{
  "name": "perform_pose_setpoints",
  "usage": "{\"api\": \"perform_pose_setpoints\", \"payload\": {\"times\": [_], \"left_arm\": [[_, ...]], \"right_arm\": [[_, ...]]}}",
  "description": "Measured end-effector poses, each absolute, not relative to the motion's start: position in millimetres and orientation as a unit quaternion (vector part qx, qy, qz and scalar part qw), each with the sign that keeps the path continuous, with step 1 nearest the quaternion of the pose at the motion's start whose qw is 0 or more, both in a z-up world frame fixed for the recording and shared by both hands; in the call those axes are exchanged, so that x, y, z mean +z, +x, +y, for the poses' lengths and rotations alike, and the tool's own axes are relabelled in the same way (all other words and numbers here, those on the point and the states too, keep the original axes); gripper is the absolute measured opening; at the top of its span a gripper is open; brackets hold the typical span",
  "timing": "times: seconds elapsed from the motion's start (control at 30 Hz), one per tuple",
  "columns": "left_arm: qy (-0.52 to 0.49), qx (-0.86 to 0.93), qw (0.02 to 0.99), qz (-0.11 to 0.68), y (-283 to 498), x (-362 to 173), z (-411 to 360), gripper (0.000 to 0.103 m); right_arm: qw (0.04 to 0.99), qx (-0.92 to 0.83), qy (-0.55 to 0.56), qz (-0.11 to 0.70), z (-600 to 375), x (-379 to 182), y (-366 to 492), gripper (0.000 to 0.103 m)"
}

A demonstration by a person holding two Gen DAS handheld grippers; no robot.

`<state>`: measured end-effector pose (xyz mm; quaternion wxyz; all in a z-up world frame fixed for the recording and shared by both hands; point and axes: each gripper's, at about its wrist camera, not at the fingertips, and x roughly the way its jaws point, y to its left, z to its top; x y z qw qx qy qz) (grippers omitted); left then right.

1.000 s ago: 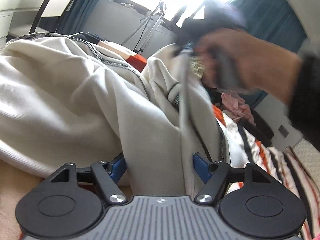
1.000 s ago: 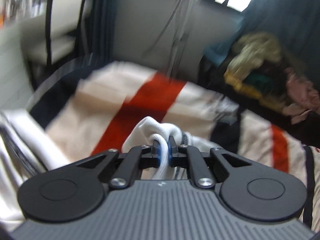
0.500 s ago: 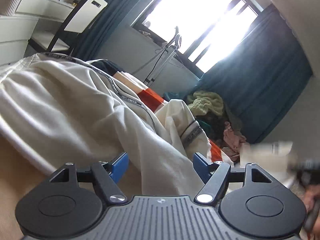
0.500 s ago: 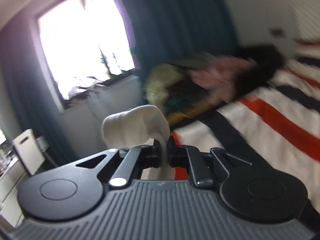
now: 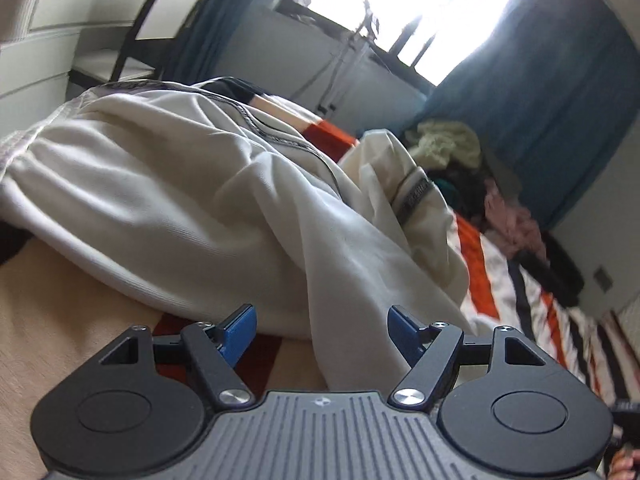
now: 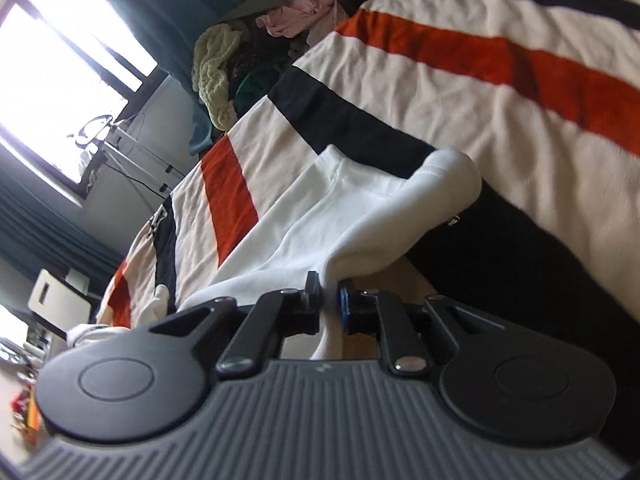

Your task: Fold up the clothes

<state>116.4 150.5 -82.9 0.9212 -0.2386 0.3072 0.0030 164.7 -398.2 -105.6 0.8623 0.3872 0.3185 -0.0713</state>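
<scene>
A cream garment (image 5: 180, 200) with grey trim lies bunched on the striped blanket (image 5: 476, 280). My left gripper (image 5: 322, 330) stands open over its near fold; the cloth runs between the blue pads (image 5: 240, 328) without being pinched. In the right wrist view, a white stretch of the garment (image 6: 360, 216) lies across the striped blanket (image 6: 500, 100). My right gripper (image 6: 330, 300) is rolled sideways and low over the bed. A thin fold of that white cloth is caught between its pads, and the jaws are opening.
A heap of other clothes (image 5: 452, 148) sits at the bed's far side below the teal curtain, the same heap of clothes (image 6: 224, 60) showing in the right view. A chair (image 5: 176, 0) and white drawers (image 5: 40, 40) stand at the left. A hand (image 5: 624, 464) shows at the lower right corner.
The right gripper swung across the bed and rolled over, carrying the white cloth down onto the blanket. The hand that crossed the left view has gone. The left gripper drew back slightly.
</scene>
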Motion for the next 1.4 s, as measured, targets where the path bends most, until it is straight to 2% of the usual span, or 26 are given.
{"api": "perform_pose_setpoints", "payload": {"times": [0.1, 0.17, 0.23, 0.6, 0.73, 0.8, 0.83, 0.97, 1.13, 1.27, 1.4], "left_arm": [[-0.203, 0.016, 0.922, 0.329, 118.6, -77.9, 155.1, 0.074], [-0.178, 0.044, 0.925, 0.334, 120.3, -72.3, 165.2, 0.074], [-0.158, 0.08, 0.929, 0.326, 120.1, -65.8, 178.2, 0.075], [-0.221, 0.175, 0.904, 0.321, 108.1, -66.2, 252.7, 0.075], [-0.216, 0.164, 0.907, 0.323, 105.9, -70.7, 251.4, 0.077], [-0.217, 0.156, 0.908, 0.323, 105.0, -74.5, 249.9, 0.077], [-0.218, 0.154, 0.908, 0.323, 105.1, -75.4, 249.6, 0.077], [-0.229, 0.149, 0.907, 0.32, 104.1, -76.4, 249.6, 0.077], [-0.248, 0.148, 0.904, 0.316, 101.7, -77.0, 251.6, 0.077], [-0.261, 0.147, 0.902, 0.311, 96.8, -74.2, 252.5, 0.077], [-0.296, 0.141, 0.895, 0.302, 88.0, -68.0, 256.8, 0.077]], "right_arm": [[0.848, -0.074, 0.413, 0.323, -403.9, -117.7, 164.8, 0.033], [0.829, -0.073, 0.449, 0.326, -411.8, -128.6, 164.3, 0.057], [0.812, -0.064, 0.481, 0.324, -414.9, -137.6, 163.5, 0.064], [0.764, -0.101, 0.573, 0.278, -433.8, -160.8, 158.4, 0.064], [0.744, -0.125, 0.604, 0.256, -446.1, -171.3, 154.8, 0.062], [0.749, -0.126, 0.598, 0.256, -450.0, -173.5, 159.2, 0.056], [0.752, -0.126, 0.594, 0.256, -452.0, -174.5, 161.5, 0.052], [0.758, -0.13, 0.582, 0.264, -457.7, -179.0, 168.7, 0.021], [0.763, -0.131, 0.58, 0.253, -461.0, -175.0, 169.2, 0.006], [0.772, -0.13, 0.583, 0.217, -470.2, -162.6, 166.1, 0.005], [0.787, -0.13, 0.586, 0.141, -495.1, -147.1, 154.2, 0.005]]}}
